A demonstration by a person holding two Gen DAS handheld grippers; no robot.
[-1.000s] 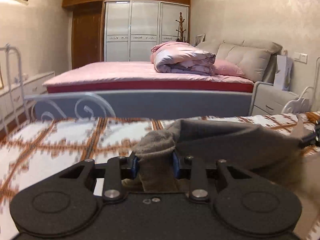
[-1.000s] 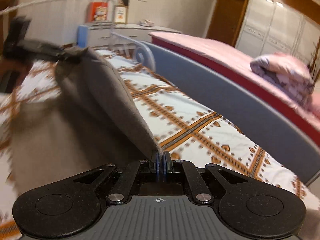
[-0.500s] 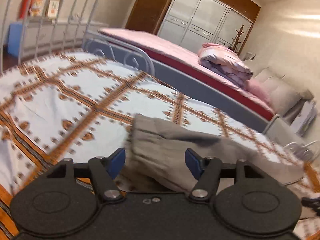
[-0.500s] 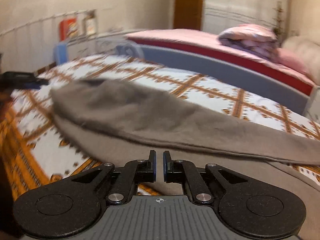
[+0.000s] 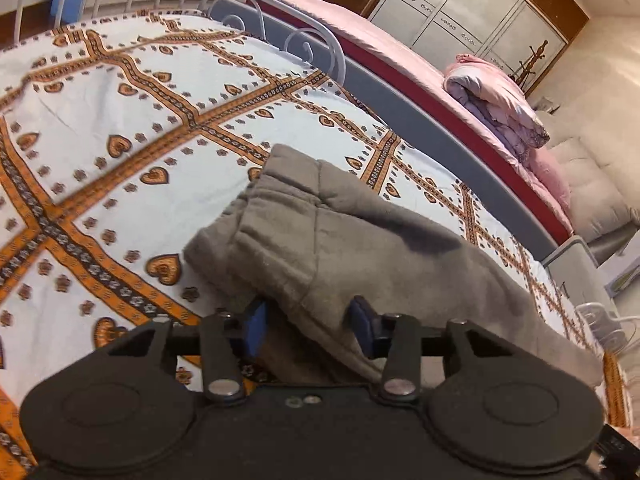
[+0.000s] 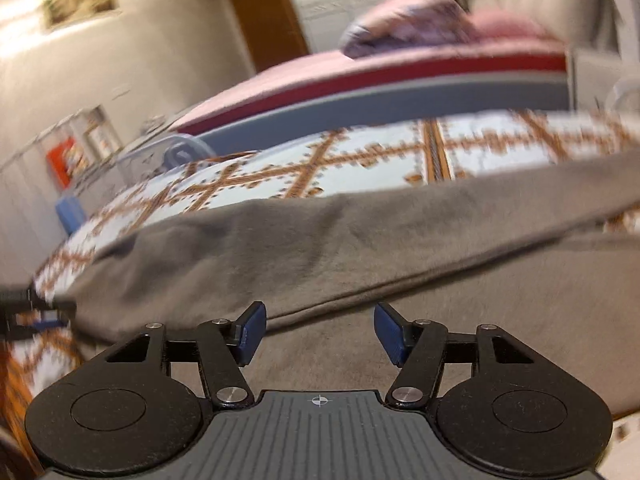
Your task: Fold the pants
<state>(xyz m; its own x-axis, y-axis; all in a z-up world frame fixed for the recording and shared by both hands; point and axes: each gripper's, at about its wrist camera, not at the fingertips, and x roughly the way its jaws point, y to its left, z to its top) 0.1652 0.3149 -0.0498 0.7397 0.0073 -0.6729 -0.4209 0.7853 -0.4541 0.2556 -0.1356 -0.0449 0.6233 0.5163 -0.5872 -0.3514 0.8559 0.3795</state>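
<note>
Patterned bedsheet (image 5: pixel 120 128) carries grey pants (image 5: pixel 360 256), folded over; left gripper (image 5: pixel 308 328) and right gripper (image 6: pixel 318 332) jaws spread wide, holding nothing.

The pants (image 5: pixel 360 248) are a plain taupe grey-brown, lying on a bedsheet (image 5: pixel 120 120) of pale blue-white crossed by orange-and-dark lattice bands and dotted with orange hearts and small brown flowers. Each tool is matte black with blue pads: the left tool (image 5: pixel 306 326) and the right tool (image 6: pixel 318 332). Toward 1 o'clock in the left wrist view, a second bed (image 5: pixel 400 60) shows a pink cover over a red edge and a grey-blue frame, with a folded pink-and-lilac quilt (image 5: pixel 496 108) on it and a white wardrobe (image 5: pixel 460 16) framed in brown wood.
</note>
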